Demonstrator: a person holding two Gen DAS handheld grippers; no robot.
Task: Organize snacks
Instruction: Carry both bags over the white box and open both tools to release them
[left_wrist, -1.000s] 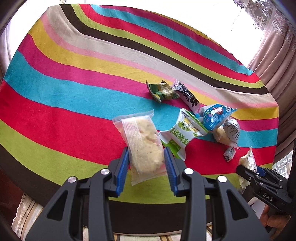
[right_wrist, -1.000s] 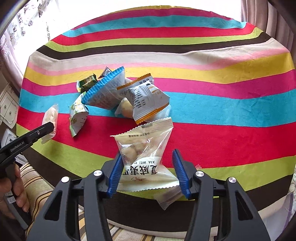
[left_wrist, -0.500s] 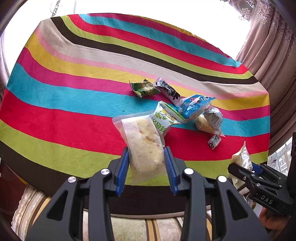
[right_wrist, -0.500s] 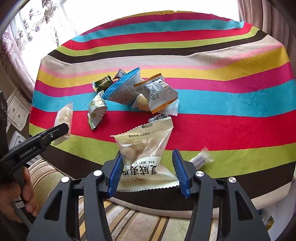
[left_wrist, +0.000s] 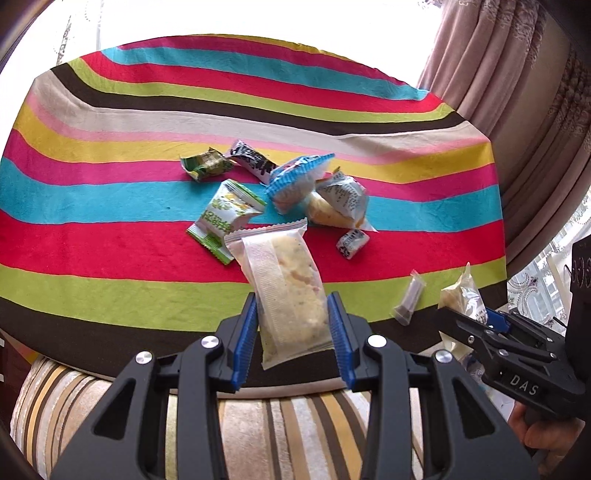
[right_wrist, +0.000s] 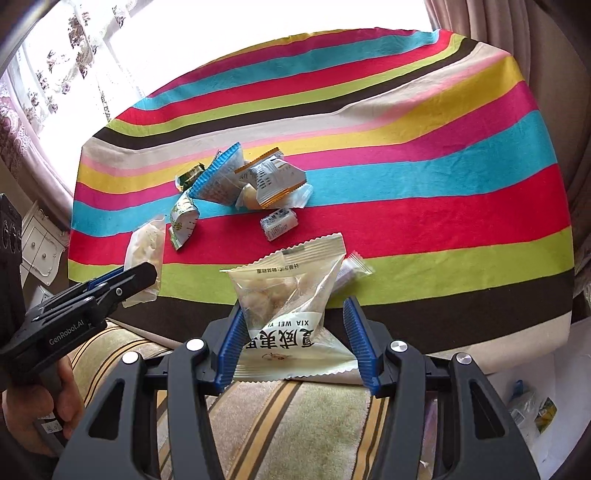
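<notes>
I have a packet in each tool. My left gripper (left_wrist: 291, 332) is clamped on a clear bread packet (left_wrist: 286, 291), pinched across its lower half, with the top seam free above the pads. My right gripper (right_wrist: 299, 343) holds a cream pastry packet (right_wrist: 291, 314) printed "XIA WEI"; the near pad presses its side, but the far pad looks slightly off the film, so I judge that grip marginal.

Both are light, air-puffed and slick; the contents would crush if squeezed harder. I would rather take them by the crimped end seams, which are flat and stiff.

My landmark is the snack pile (left_wrist: 295, 192) on the striped tablecloth (left_wrist: 110, 236). Both held packets hang nearer me than the pile, over the cloth's near edge. A small wrapped candy (left_wrist: 352, 243) lies just this side of the pile, and a slim clear sachet (left_wrist: 408, 297) lies farther toward me.
</notes>
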